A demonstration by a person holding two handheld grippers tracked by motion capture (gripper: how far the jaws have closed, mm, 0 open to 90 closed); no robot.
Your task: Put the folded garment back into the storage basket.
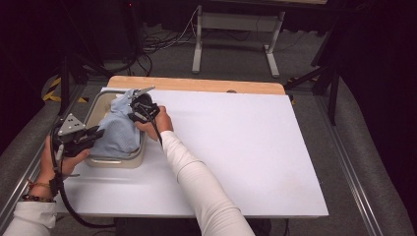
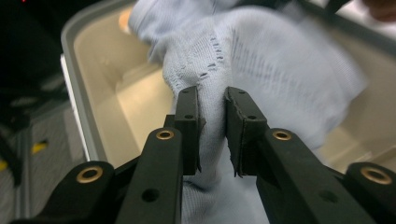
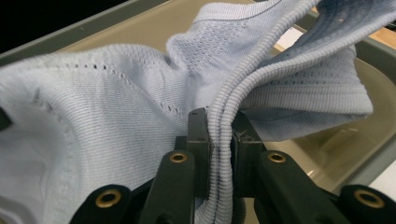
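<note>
A pale blue knit garment [image 1: 118,129] lies bunched in a beige tub [image 1: 96,105] at the table's left. My left gripper [image 1: 98,133] comes in from the tub's left side. In the left gripper view [image 2: 212,100] its pads pinch a fold of the garment [image 2: 261,60] above the tub's floor [image 2: 135,98]. My right gripper [image 1: 134,110] sits over the tub's far right part. In the right gripper view [image 3: 219,119] it is shut on the garment's ribbed hem [image 3: 224,140], and the rest of the cloth [image 3: 93,107] spreads to the left.
The tub stands on a white board [image 1: 246,147] that covers a wooden tabletop [image 1: 196,83]. The board stretches bare to the right of the person's right sleeve [image 1: 196,182]. A metal stand [image 1: 236,22] and cables lie on the floor beyond.
</note>
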